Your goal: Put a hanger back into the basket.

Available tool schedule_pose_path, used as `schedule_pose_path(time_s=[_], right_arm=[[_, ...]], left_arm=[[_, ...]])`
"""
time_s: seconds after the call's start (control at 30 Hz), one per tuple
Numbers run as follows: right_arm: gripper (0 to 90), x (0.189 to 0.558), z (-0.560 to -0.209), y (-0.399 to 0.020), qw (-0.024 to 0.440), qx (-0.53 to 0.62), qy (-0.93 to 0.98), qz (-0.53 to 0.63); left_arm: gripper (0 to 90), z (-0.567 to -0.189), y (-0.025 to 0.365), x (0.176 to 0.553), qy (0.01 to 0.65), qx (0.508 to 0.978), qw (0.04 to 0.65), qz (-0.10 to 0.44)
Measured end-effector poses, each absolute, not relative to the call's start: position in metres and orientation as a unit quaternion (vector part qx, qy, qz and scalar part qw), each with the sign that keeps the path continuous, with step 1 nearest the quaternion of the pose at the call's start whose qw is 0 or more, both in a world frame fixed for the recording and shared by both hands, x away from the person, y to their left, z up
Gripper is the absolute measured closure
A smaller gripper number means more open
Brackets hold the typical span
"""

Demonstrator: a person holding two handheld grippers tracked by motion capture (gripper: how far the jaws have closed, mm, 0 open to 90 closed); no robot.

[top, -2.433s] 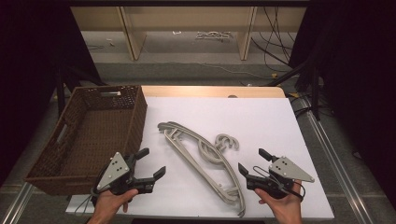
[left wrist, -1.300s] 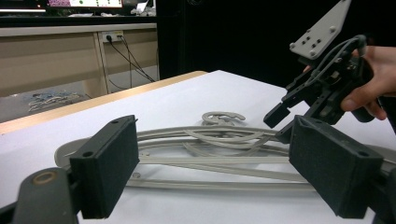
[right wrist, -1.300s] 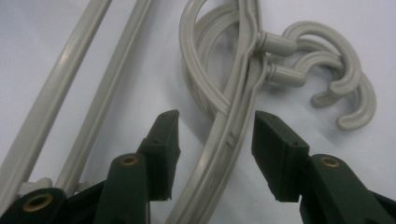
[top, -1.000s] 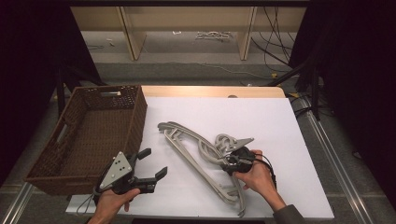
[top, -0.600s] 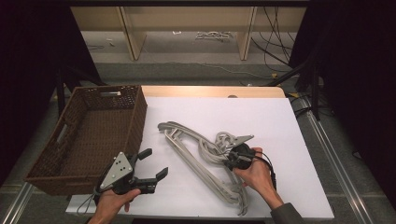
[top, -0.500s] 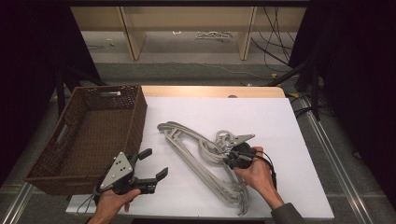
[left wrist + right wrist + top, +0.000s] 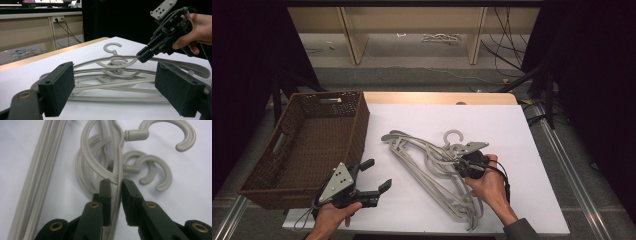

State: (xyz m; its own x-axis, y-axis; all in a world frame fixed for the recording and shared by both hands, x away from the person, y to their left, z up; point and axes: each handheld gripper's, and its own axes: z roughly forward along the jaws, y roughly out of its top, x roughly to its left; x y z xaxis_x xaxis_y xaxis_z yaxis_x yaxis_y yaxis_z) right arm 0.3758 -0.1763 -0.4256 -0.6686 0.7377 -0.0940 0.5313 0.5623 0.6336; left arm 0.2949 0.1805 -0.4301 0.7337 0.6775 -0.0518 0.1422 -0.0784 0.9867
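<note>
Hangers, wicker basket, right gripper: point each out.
hangers (image 7: 432,165), high view, arm of the pile.
wicker basket (image 7: 357,127), high view, right wall.
right gripper (image 7: 115,183), right gripper view, between fingertips, shut on a hanger.

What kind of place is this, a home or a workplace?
Probably a lab or recording workspace, not a home: a white table ringed by black curtains, loose cables on the floor, and a monitor on a bench behind.

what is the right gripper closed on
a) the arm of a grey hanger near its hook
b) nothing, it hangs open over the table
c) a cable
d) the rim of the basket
a: in the right gripper view the right gripper has its jaws pressed on either side of the thin arm of a grey hanger, just below the hook, in the pile on the white table.
</note>
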Motion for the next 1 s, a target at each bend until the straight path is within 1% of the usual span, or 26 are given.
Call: schedule_pose_path(time_s=[0.03,0.3,0.37,0.63,0.73,0.8,0.83,0.87,0.9,0.93,1.0], right_arm=[[81.6,0.375,-0.423,-0.177,0.180,0.361,0.865,0.301],[81.9,0.371,-0.420,-0.170,0.181,0.315,0.879,0.308],[81.9,0.368,-0.416,-0.167,0.193,0.295,0.882,0.312],[82.1,0.350,-0.403,-0.162,0.210,0.260,0.890,0.310],[82.1,0.348,-0.402,-0.161,0.218,0.253,0.891,0.307],[82.1,0.347,-0.402,-0.161,0.220,0.249,0.892,0.305],[82.1,0.347,-0.402,-0.160,0.220,0.249,0.893,0.305],[82.1,0.346,-0.402,-0.160,0.220,0.249,0.892,0.306],[82.1,0.346,-0.401,-0.160,0.219,0.247,0.893,0.305],[82.1,0.346,-0.401,-0.160,0.219,0.247,0.893,0.305],[82.1,0.345,-0.401,-0.160,0.221,0.246,0.893,0.306]], left_arm=[[16.1,-0.430,0.180,0.295,0.292,0.701,0.613,0.219],[16.1,-0.430,0.181,0.295,0.291,0.700,0.615,0.219],[16.1,-0.430,0.181,0.295,0.292,0.701,0.612,0.220],[16.6,-0.428,0.178,0.301,0.302,0.703,0.603,0.227],[17.7,-0.426,0.170,0.311,0.319,0.710,0.589,0.219],[19.0,-0.422,0.158,0.318,0.301,0.724,0.578,0.225],[21.0,-0.419,0.147,0.328,0.268,0.743,0.561,0.249],[22.1,-0.419,0.147,0.328,0.268,0.743,0.561,0.249],[25.7,-0.416,0.132,0.341,0.265,0.759,0.544,0.240],[28.3,-0.416,0.132,0.341,0.265,0.759,0.544,0.240],[28.6,-0.414,0.120,0.354,0.267,0.766,0.530,0.245]])
